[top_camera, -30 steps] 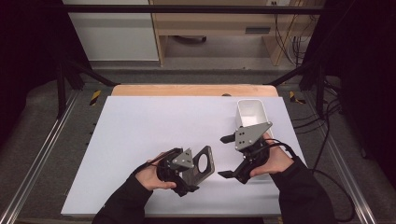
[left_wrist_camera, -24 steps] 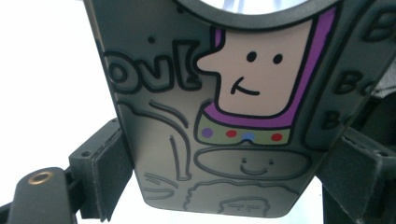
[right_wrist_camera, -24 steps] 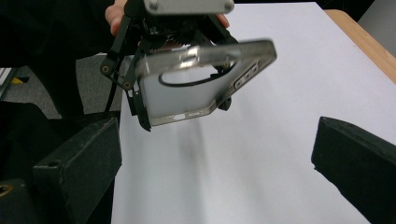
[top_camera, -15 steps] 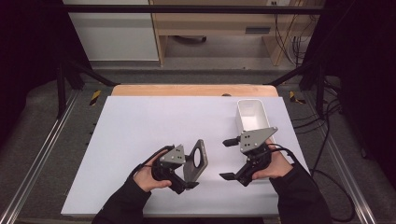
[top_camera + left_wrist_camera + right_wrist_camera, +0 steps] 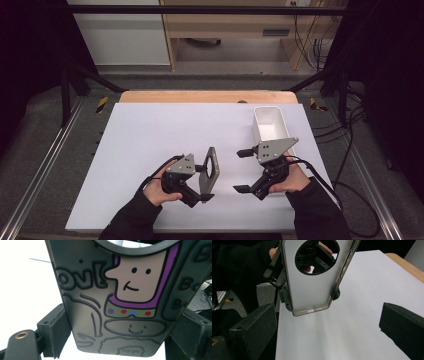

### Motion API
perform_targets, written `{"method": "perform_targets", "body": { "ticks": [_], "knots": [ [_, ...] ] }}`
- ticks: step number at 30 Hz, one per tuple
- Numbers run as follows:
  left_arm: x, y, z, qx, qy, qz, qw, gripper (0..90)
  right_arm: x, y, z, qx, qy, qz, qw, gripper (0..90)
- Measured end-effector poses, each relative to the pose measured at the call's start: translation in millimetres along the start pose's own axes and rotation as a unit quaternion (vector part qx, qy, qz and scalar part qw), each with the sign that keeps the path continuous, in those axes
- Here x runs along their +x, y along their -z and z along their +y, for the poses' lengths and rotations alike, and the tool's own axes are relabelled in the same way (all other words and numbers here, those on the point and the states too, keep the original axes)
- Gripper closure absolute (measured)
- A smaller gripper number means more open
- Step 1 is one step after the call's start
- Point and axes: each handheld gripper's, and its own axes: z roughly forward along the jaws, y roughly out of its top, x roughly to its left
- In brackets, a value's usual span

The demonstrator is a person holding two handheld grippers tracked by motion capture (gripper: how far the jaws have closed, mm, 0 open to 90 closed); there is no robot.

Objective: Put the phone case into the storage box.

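A grey phone case (image 5: 210, 169) with a big round camera hole stands on edge above the white tabletop, held near its lower end. My left gripper (image 5: 202, 183) is shut on it. The left gripper view shows the printed side of the case (image 5: 112, 310), with cartoon faces and purple outlines, clamped between the two pads (image 5: 58, 333). My right gripper (image 5: 241, 171) is open, just right of the case and apart from it. In the right gripper view the plain inner side of the case (image 5: 312, 292) hangs ahead of the spread jaws of the right gripper (image 5: 328, 335).
A white rectangular bin (image 5: 270, 125) stands at the back right, just behind the right hand. The white tabletop (image 5: 150, 135) stretches left and back to a wooden edge (image 5: 200, 96). Cables trail off the table's right side.
The left gripper has turned the case from lying nearly flat to standing on edge, facing the right gripper. The right hand has shifted slightly toward the person, jaws still spread.
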Motion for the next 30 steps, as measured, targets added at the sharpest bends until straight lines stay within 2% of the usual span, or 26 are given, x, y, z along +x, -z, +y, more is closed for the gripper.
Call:
{"method": "perform_targets", "body": {
  "ticks": [8, 14, 30],
  "knots": [
    [0.1, 0.5, 3.7, -0.012, -0.002, -0.003, 0.9999, 11.5, 1.3, -1.6, 3.4, -0.009, 0.001, 0.006, 0.9999, 1.9],
    [-1.0, -2.9, 8.2, 0.001, -0.017, -0.009, 0.9998, 11.5, 3.4, -5.3, 8.4, -0.009, 0.006, 0.012, 0.9999, 1.9],
    [-3.7, -13.2, 11.7, 0.007, -0.026, -0.024, 0.9993, 11.5, 6.8, -15.7, 12.8, -0.005, 0.013, 0.032, 0.9994, 2.1]
  ]
}}
